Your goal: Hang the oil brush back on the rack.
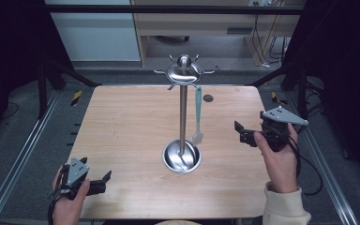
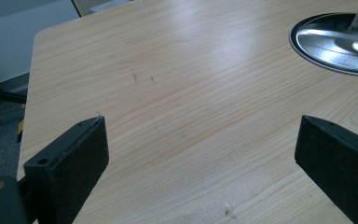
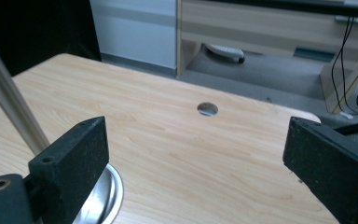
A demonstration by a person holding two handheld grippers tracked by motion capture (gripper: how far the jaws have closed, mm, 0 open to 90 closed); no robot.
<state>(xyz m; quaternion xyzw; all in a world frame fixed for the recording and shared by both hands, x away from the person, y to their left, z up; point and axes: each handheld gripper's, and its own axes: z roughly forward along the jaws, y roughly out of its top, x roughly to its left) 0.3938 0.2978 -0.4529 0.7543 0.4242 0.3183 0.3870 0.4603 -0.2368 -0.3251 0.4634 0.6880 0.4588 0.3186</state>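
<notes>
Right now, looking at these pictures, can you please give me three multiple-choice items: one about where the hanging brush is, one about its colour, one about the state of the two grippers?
1. Where is the long-handled brush?
A. lying on the wooden table
B. hanging from the tall steel stand
C. held in a gripper

2. What colour is its handle?
A. red
B. black
C. pale teal

3. How are the left gripper and the right gripper?
A. both open, empty
B. both shut
C. one holds the brush

Answers:
1 B, it hangs from a top hook beside the pole.
2 C, the high view shows it.
3 A, bare table shows between the spread jaws.
</notes>
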